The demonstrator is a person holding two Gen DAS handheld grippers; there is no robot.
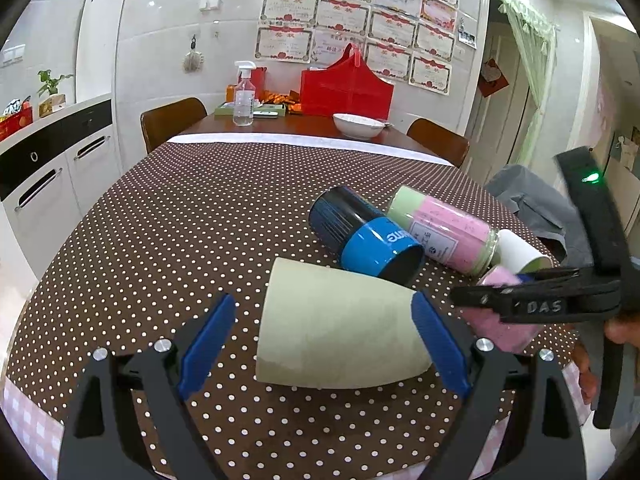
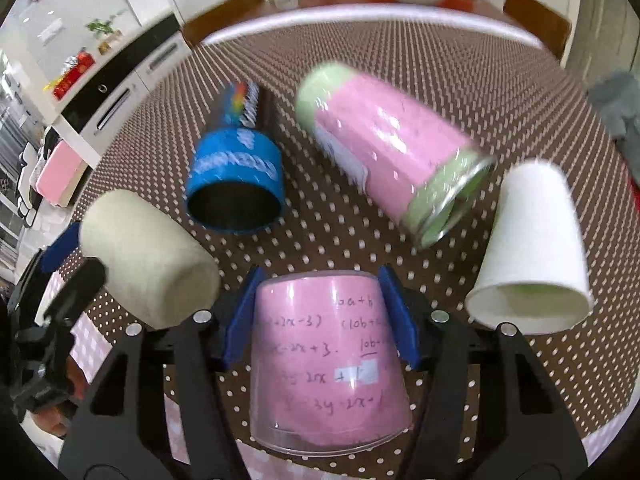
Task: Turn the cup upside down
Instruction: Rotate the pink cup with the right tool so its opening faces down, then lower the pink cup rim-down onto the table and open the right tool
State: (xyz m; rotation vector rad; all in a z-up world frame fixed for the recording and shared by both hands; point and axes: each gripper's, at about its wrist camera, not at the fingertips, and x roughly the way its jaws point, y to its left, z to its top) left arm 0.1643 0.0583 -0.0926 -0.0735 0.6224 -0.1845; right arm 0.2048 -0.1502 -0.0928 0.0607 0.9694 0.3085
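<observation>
On the dotted tabletop [image 1: 160, 240], the left gripper [image 1: 324, 344] straddles a beige cup [image 1: 336, 328] lying sideways, jaws open, only the right pad touching. In the right view, the right gripper [image 2: 320, 316] clamps a pink cup [image 2: 328, 360], seemingly mid-flip; setting it mouth-down likely comes next.

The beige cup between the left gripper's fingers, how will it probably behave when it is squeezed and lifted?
The beige cup lies on its side on the dotted tablecloth, and being round and tapered, it would probably roll in a curve if nudged. Its matte surface should give the blue pads fair grip. It looks light, perhaps thin-walled, so a hard squeeze might dent it.
</observation>
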